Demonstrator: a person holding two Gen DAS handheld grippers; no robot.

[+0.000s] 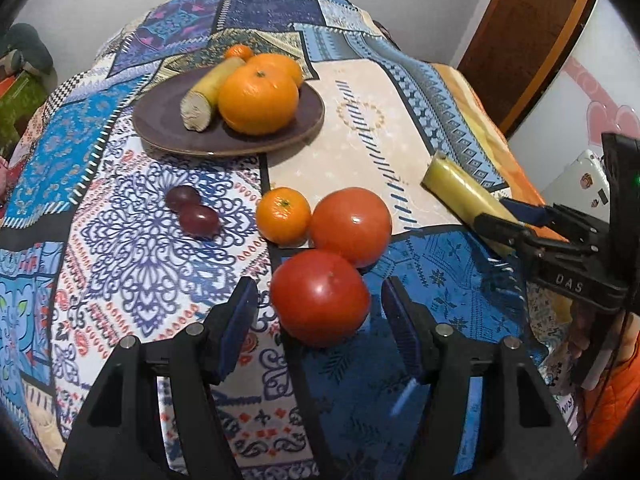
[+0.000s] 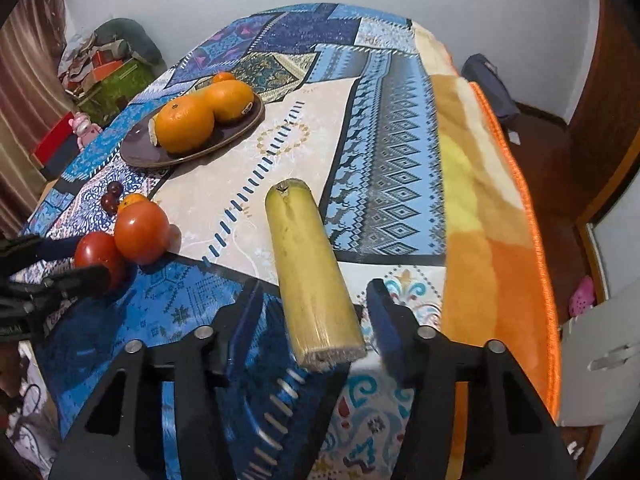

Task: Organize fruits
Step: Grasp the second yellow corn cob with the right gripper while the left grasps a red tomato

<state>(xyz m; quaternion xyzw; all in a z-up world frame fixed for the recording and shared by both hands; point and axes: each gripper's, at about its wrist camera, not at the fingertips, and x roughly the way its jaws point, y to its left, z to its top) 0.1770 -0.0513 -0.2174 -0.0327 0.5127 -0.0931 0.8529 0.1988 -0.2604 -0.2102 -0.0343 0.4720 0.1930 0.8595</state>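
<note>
In the left wrist view a red tomato lies between the pads of my left gripper, which is open with a gap on each side. A second tomato, a small mandarin and two dark grapes lie just beyond. Further back, the brown plate holds two oranges and a cut yellow stalk. My right gripper straddles another yellow stalk piece lying on the cloth; its pads stand off it. The right gripper shows at the right edge of the left wrist view.
A patterned blue tablecloth covers the table. An orange and yellow blanket runs along its right edge. Boxes and bags are piled on the floor at the far left. A brown door stands at the right.
</note>
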